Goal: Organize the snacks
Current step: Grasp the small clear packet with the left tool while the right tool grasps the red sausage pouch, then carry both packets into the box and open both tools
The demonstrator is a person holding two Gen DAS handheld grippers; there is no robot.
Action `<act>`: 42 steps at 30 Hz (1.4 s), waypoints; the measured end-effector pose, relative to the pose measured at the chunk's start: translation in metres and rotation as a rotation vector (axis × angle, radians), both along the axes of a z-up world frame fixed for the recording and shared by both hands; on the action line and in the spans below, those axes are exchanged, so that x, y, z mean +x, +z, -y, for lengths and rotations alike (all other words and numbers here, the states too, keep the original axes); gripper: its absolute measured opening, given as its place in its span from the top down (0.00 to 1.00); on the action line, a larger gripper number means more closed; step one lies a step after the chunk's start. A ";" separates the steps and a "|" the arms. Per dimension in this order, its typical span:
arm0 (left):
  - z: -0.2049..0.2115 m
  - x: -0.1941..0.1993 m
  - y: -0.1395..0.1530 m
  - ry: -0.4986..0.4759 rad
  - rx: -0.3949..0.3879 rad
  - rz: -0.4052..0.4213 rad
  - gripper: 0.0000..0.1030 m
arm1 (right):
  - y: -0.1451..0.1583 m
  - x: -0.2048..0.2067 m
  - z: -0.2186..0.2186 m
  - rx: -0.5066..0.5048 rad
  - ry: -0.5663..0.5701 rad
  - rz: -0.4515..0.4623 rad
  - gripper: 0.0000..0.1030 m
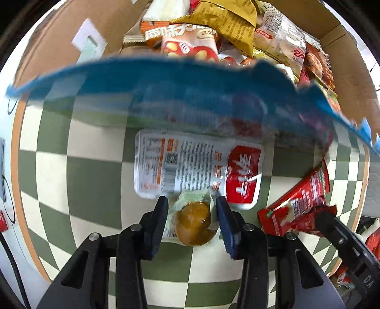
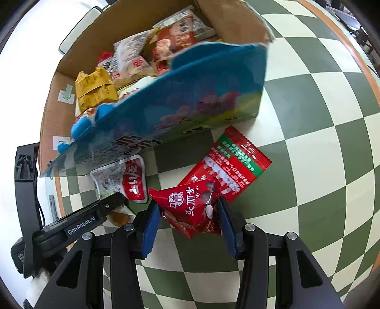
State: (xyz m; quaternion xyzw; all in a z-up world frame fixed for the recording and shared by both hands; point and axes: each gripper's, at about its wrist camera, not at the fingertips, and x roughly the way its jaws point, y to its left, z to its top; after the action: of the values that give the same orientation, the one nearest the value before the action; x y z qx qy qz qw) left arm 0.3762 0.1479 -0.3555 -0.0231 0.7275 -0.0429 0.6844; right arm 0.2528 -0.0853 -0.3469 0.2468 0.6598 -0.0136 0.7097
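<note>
A small clear packet with a brown egg (image 1: 193,223) inside lies on the green-and-cream checked worktop (image 1: 90,190), and the left claw (image 1: 192,209) points straight down over it with its two blue pads closed in against the packet's sides. Just beyond the egg packet, touching its far end, lies a flat white and red pouch (image 1: 199,166) with printed text. To the right, the right claw (image 2: 187,214) is partly closed on a small red snack bag (image 2: 192,204), its pads pressing the crumpled bag from both sides. Behind that bag, and partly under it, a second, flatter red packet with a green band (image 2: 235,161) lies on the worktop. Further back stands an open cardboard box (image 2: 237,21) with a blue printed front flap (image 2: 190,95) hanging out over the worktop above the white pouch. The box is heaped with snacks: yellow packets (image 2: 95,92), clear-wrapped white ones (image 2: 128,59) and red and orange bags (image 2: 175,38). The worktop has an orange rim (image 1: 16,133).
</note>
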 end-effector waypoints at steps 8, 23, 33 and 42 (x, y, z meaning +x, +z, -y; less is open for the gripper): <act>-0.009 -0.039 0.032 0.009 -0.017 0.031 0.69 | 0.020 0.001 -0.009 0.034 0.043 0.038 0.52; -0.059 -0.041 0.038 0.084 -0.221 -0.074 0.71 | 0.083 -0.008 0.002 0.101 0.075 0.116 0.52; -0.013 -0.054 0.000 -0.102 -0.090 -0.135 0.45 | 0.059 -0.019 0.010 0.116 0.041 0.055 0.52; 0.009 -0.060 -0.017 -0.176 -0.023 -0.167 0.41 | 0.058 -0.021 0.015 0.111 0.025 0.051 0.52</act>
State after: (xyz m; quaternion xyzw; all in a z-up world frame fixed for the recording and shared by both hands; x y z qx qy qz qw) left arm 0.3160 0.1387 -0.3725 0.0296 0.7805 -0.1092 0.6148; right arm 0.2322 -0.1005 -0.2888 0.2779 0.6442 0.0383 0.7116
